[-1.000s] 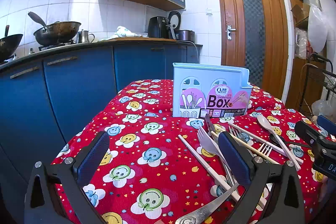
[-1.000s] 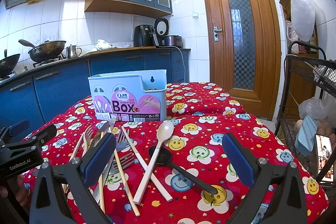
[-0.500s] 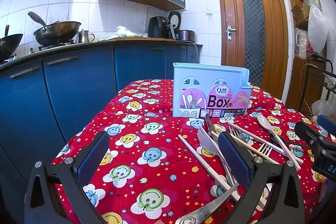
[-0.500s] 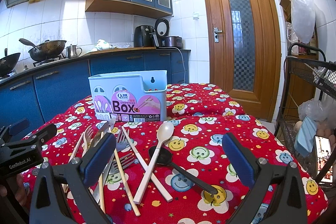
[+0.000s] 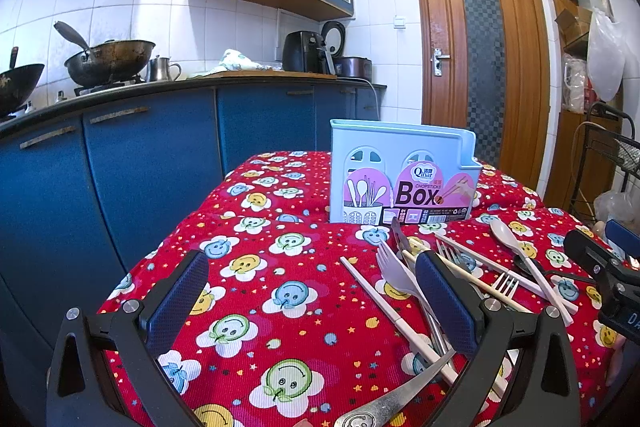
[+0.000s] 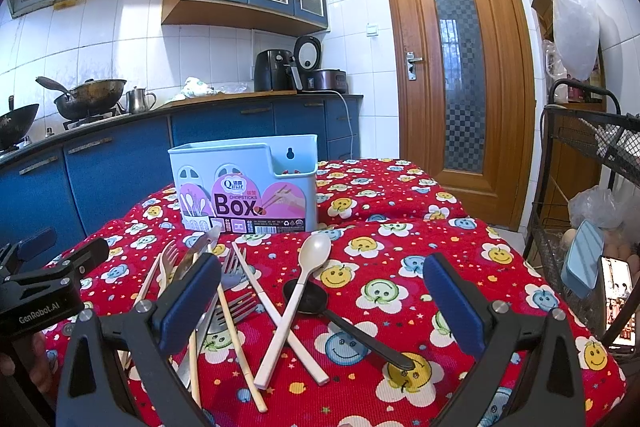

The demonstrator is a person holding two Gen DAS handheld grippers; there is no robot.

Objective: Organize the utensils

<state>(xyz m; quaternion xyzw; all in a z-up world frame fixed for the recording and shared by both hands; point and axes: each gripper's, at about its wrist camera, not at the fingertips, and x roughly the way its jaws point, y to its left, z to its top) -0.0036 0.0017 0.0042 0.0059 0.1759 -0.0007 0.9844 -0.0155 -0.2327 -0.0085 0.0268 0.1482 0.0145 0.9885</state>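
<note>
**Both tools spread wide over the loose cutlery, nothing taken up yet**

Right tool (image 6: 320, 301): released, blue-padded fingers (image 6: 191, 293) far apart, nothing between them. Held low and level over the near edge of the desk (image 6: 472, 247), pointing straight at the heap. The cream plastic spoon (image 6: 298, 291) and the black plastic ladle-spoon (image 6: 340, 315) lie within its span, crossed over a white chopstick (image 6: 276, 311). Judgement: the wide gape suits a straight drop onto one handle.

Left tool (image 5: 310, 303): likewise released and empty, level, over the desk's left side. Its right finger (image 5: 446, 301) hangs above the pile's left fringe, where a grey plastic fork (image 5: 394, 277) and another white chopstick (image 5: 394, 317) lie; mostly bare red smiley-flower cloth shows between the pads.

Utensils: scattered flat near the desk's front edge, overlapping, handles mostly toward the holder. A steel fork (image 6: 232, 309) and tan wooden chopsticks (image 6: 238, 331) sit under the right tool's left finger.

Pale blue plastic chopstick box (image 6: 244, 183): upright near the desk's far edge, just beyond the heap, open top. It appears empty from here, so sorting looks unstarted.
</note>
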